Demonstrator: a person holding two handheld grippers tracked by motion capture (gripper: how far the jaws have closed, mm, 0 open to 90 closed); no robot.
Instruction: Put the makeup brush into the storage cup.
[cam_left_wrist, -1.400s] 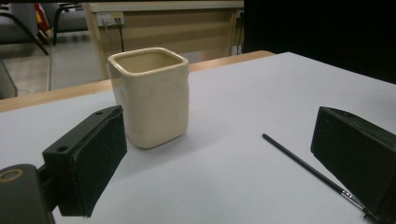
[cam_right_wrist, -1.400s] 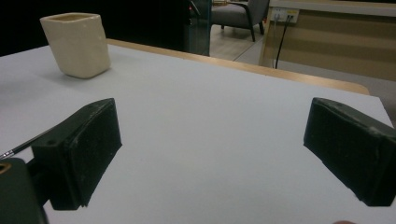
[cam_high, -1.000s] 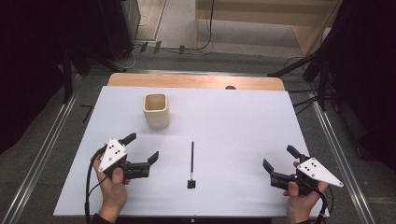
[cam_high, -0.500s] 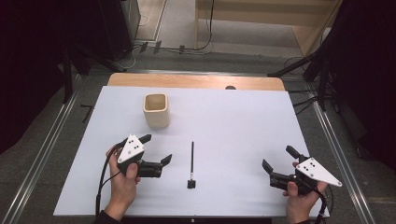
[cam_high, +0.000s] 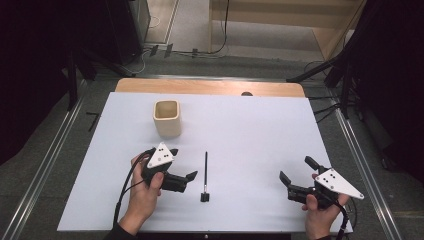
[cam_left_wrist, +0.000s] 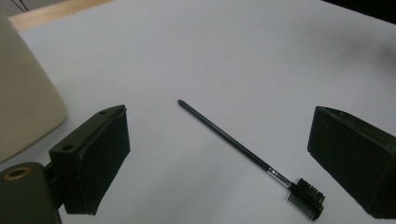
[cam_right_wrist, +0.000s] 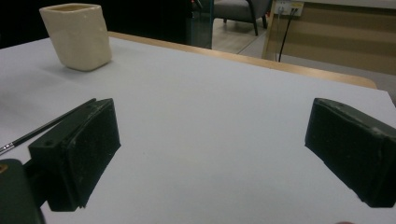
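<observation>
Dim room w/ dark surrounds; a white table top (cam_high: 250, 125) sits on a wooden base, w/ a strip of wood showing along the far edge. Near the far left stands a cream square cup (cam_high: 166, 118), upright, mouth open to the top. Around mid-table lies a thin black brush (cam_high: 205, 175), handle pointing away from the person, its comb-like bristle head at the near end.

Left gripper (cam_high: 181, 165) is held in the person's left hand (cam_high: 145, 192), just left of the brush, not touching it. In the left gripper view its jaws are spread wide, and the brush lies on the table between them, head nearer the right-side jaw; the cup shows at the left edge.

Right gripper (cam_high: 297, 169) is held near the front right corner, well apart from brush & cup. Jaws spread wide, holding nothing; right gripper view has bare table between them, cup far off at upper left.
</observation>
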